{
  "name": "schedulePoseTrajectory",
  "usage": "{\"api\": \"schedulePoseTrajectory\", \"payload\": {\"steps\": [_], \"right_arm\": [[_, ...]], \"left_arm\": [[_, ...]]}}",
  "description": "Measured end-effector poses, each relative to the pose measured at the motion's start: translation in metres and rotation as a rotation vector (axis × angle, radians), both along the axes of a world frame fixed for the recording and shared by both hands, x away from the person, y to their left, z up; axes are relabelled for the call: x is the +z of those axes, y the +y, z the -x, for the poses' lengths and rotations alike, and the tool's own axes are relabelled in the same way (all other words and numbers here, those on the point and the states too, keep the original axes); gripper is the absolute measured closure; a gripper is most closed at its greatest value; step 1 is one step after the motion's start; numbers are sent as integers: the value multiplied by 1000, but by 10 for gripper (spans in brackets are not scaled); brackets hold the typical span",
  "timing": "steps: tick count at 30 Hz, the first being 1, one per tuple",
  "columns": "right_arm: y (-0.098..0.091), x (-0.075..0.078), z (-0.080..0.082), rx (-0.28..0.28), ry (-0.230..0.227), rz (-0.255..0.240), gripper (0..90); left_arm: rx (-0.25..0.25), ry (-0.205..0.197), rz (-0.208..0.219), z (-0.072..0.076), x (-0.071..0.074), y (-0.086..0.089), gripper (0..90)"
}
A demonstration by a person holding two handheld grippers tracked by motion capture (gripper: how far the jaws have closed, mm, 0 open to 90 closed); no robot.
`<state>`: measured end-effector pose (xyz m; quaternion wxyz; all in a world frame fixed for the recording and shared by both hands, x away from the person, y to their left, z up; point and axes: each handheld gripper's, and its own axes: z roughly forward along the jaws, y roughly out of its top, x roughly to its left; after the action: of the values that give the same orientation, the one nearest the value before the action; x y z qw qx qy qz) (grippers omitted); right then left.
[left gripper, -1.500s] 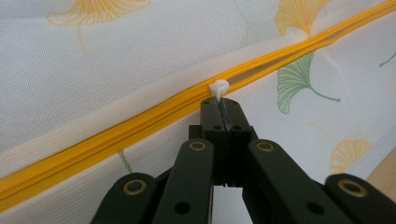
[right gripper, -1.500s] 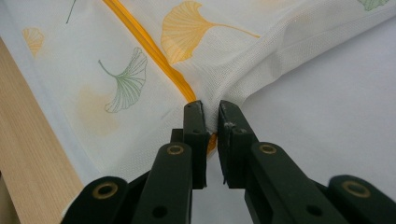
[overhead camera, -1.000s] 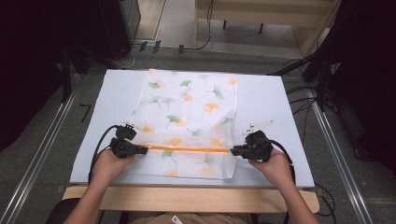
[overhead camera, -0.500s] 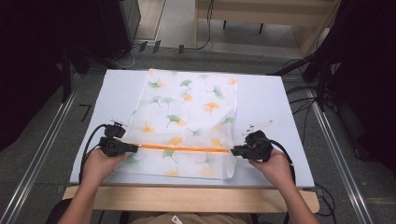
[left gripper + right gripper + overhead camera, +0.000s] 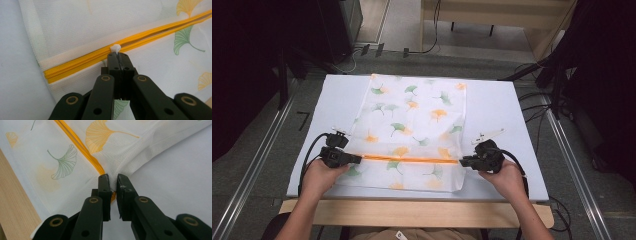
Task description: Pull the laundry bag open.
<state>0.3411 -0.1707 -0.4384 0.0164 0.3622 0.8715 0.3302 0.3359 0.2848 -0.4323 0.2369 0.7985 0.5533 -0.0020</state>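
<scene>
Left gripper view: the left gripper (image 5: 117, 53) has its black jaws clamped on the small white zipper pull (image 5: 115, 47), sitting on the yellow zipper (image 5: 155, 31) near its end. Right gripper (image 5: 113, 178) pinches the bunched mesh corner of the laundry bag (image 5: 412, 125). The fine white netting, printed with ginkgo leaves, lies flat on the pale table (image 5: 507, 115).

High view above the table (image 5: 522, 150) — gripper views close on its mesh bag (image 5: 412, 130)
</scene>
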Motion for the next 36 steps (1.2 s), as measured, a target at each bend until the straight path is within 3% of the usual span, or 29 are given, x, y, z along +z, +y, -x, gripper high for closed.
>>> {"api": "schedulePoseTrajectory", "payload": {"steps": [20, 29, 32, 34, 36], "right_arm": [[-4, -2, -2, -17, 13, 5, 843], [-4, -3, -3, -16, 12, 4, 842], [-4, -3, -3, -16, 14, 4, 842], [-3, -3, -3, -14, 13, 5, 842], [-3, -3, -3, -17, 14, 8, 842]], "left_arm": [[-15, -2, 9, 2, 2, 4, 900], [27, -8, 2, 6, 4, 27, 900], [15, -21, 1, 9, 4, 34, 900], [25, -22, 23, 9, 4, 35, 900], [13, -18, 11, 9, 4, 34, 900]]}}
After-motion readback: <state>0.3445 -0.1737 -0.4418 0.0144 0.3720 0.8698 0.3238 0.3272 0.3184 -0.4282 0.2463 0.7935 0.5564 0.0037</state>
